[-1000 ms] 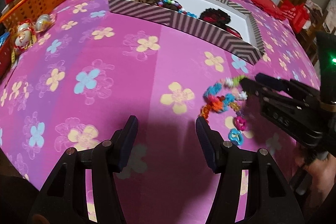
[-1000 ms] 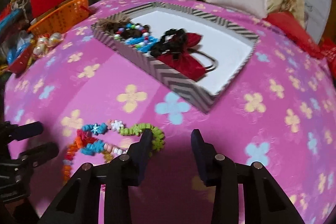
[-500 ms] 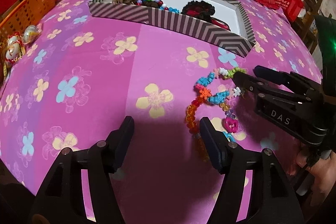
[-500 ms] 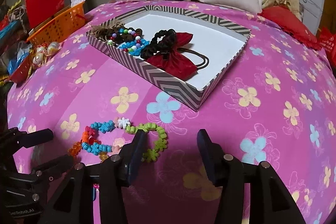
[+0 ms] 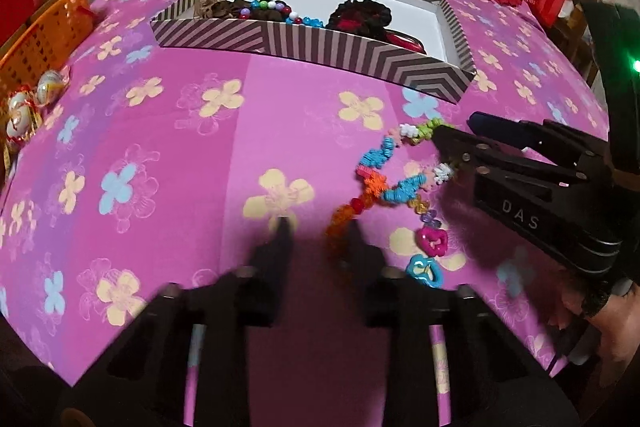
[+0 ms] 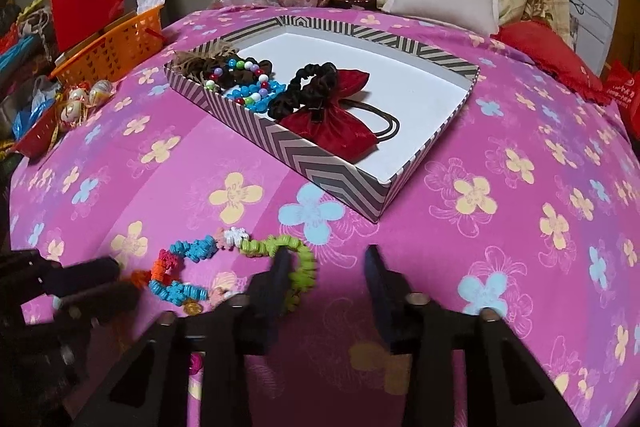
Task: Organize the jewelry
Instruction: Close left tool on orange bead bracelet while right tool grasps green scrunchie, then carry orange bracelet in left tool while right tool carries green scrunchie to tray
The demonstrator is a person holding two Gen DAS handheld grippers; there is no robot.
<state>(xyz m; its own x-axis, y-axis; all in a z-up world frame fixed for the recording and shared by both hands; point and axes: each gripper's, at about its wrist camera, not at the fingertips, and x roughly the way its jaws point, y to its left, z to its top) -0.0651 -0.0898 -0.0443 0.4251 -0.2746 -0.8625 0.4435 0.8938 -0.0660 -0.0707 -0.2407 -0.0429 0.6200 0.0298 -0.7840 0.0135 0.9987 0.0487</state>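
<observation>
A multicoloured bead necklace (image 5: 394, 183) lies on the pink flowered cloth (image 5: 168, 155), in front of a striped tray (image 5: 312, 45); it also shows in the right wrist view (image 6: 240, 267). My left gripper (image 5: 316, 239) is blurred, its jaws narrower than before with a gap still showing, its right finger at the necklace's orange end. My right gripper (image 6: 326, 267) is open, its left finger touching the green loop; it also shows in the left wrist view (image 5: 456, 129). The tray (image 6: 344, 183) holds a red bow (image 6: 336, 123), black scrunchies and bead bracelets (image 6: 248, 87).
An orange basket (image 6: 116, 49) and wrapped eggs (image 6: 86, 99) sit at the left edge. A cushion (image 6: 444, 1), red pillow (image 6: 548, 59) and clutter lie behind the tray.
My left gripper's jaws have narrowed and it has shifted toward the necklace's orange end. The right gripper has pulled back slightly while staying open at the green loop.
</observation>
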